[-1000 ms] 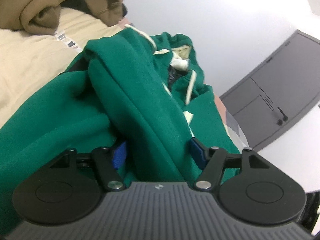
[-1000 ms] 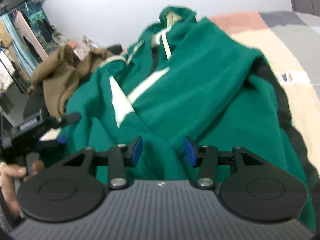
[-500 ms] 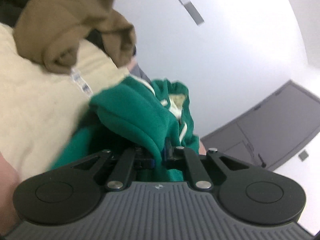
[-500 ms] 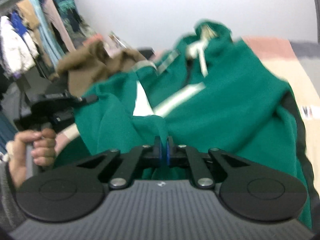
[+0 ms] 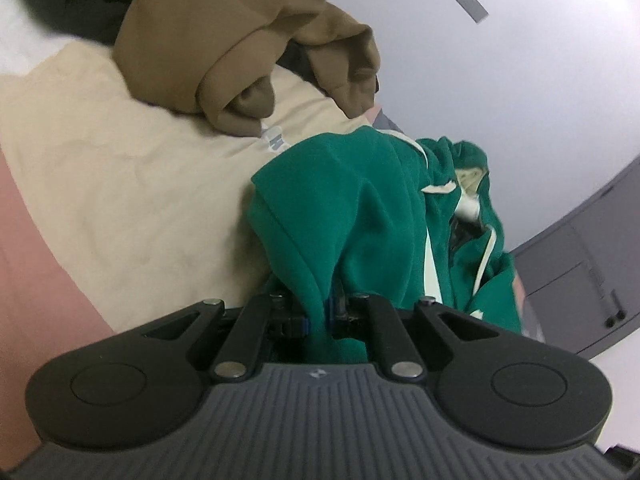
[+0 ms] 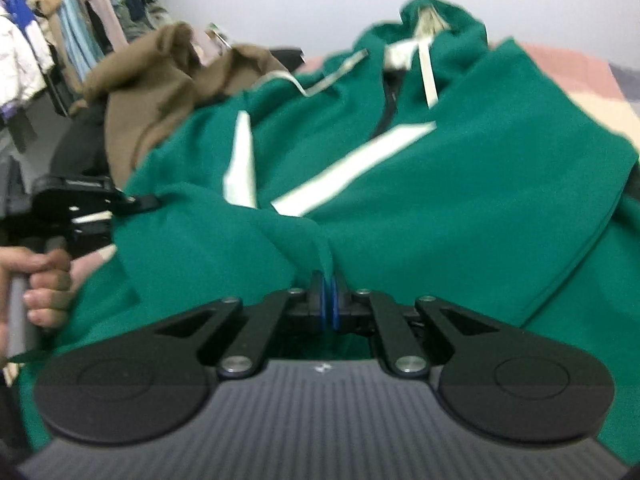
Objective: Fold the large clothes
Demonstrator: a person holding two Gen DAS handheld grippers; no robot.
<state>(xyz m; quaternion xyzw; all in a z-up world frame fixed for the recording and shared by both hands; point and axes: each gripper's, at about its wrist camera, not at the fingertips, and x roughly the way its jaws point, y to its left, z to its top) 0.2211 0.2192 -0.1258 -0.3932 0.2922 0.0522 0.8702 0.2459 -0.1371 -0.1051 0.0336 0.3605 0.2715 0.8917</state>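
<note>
Green fleece, a hoodie (image 6: 460, 184) with cream stripes, lies spread on a bed (image 5: 120, 184), hood end away from both tools and its long axis running straight ahead from the fingers. The right gripper (image 6: 329, 300) is clamped on a pinch of the near hem; the left gripper (image 5: 320, 312) is likewise clenched on the hoodie's left-side edge. A brown garment (image 5: 240, 40) lies beyond, just beside the hood.

hoodie (image 6: 460, 184) on bed (image 5: 120, 184), sweatshirt (image 5: 224, 40) behind.

wall (image 5: 500, 80): white | cabinet (image 5: 580, 276): grey | clothes rack (image 6: 48, 20): far left
</note>
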